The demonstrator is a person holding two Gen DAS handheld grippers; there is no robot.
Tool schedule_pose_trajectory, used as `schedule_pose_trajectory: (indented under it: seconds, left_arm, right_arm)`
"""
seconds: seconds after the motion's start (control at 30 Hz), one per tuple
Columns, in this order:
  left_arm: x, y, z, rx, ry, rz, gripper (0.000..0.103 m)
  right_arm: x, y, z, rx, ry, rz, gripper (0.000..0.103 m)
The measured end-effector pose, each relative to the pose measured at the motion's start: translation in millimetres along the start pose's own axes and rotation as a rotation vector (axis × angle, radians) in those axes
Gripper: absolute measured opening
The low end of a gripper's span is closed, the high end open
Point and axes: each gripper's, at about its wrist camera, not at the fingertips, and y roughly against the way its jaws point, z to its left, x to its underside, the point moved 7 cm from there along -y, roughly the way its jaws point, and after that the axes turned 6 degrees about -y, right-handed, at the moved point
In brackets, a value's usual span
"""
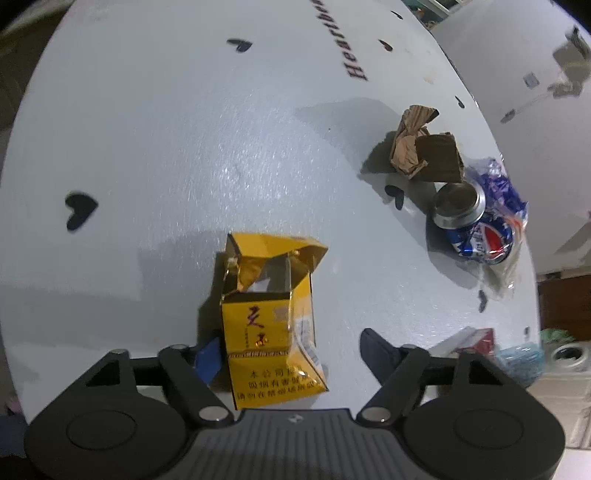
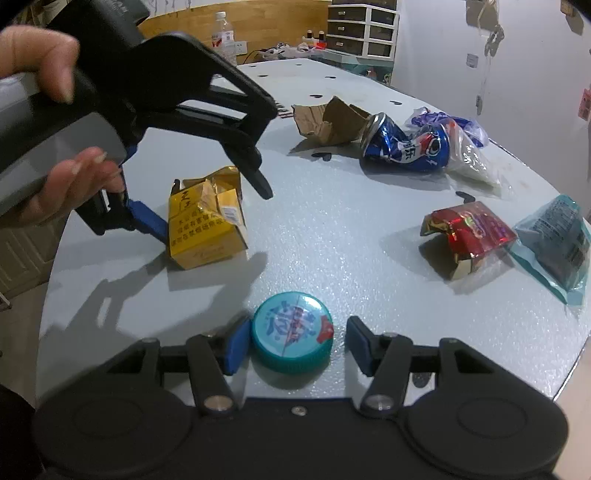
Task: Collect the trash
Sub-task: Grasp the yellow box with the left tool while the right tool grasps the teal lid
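While the table [image 2: 332,229] serves as our landmark, we list what lies on it and why.

Item one: yellow pack [image 1: 269,321], torn open at the top, near the table's left edge. Our left gripper [image 1: 291,350] straddles it, jaws wide; one pad touches its left side, the other stands apart, so nothing is gripped yet. We judge this placement readies a squeeze across the pack's narrow faces.

Item two: teal cap [image 2: 291,341], flat at the table's near edge. Our right gripper [image 2: 291,345] brackets it, jaws parted, left pad just beside the rim, right pad clear. Not held.

Item three: crushed can [image 2: 406,146], toward the table's far side, touching torn cardboard [image 2: 328,120] and a clear bag [image 2: 469,155].

Item four: red wrapper [image 2: 469,236] and teal packet [image 2: 557,243], at the table's right edge.

Surface: pale, pebbled, printed with dark hearts. Beyond the table: drawers [image 2: 362,27], a bottle [image 2: 223,35], white wall.
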Motion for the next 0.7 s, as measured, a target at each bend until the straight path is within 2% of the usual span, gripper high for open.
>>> schedule_pose_trajectory:
  seconds: [0.13, 0.23, 0.3, 0.53, 0.7]
  left_arm:
    - [-0.6, -0.9, -4.6, -0.024, -0.062, 0.000, 0.064]
    - [0.7, -1.9, -9.0, -0.026, -0.113, 0.010, 0.052]
    - [2.7, -3.0, -11.6, -0.007, -0.135, 0.018, 0.045]
    - [8.7, -0.3, -14.5, 0.014, -0.223, -0.001, 0.041]
    - [11.9, 7.7, -17.0, 0.002, -0.366, -0.053, 0.040]
  right_arm:
    - [-0.5, -0.1, 0.1, 0.003, -0.011, 0.005, 0.058]
    - [-1.0, 1.0, -1.6, 0.015, -0.024, 0.004, 0.049]
    - [-0.7, 2.6, -3.1, 0.023, -0.048, 0.008, 0.049]
    - [0.6, 7.2, -3.5, 0.038, -0.079, 0.027, 0.048]
    - [1.4, 11.7, -7.3, 0.056, -0.104, 0.029, 0.048]
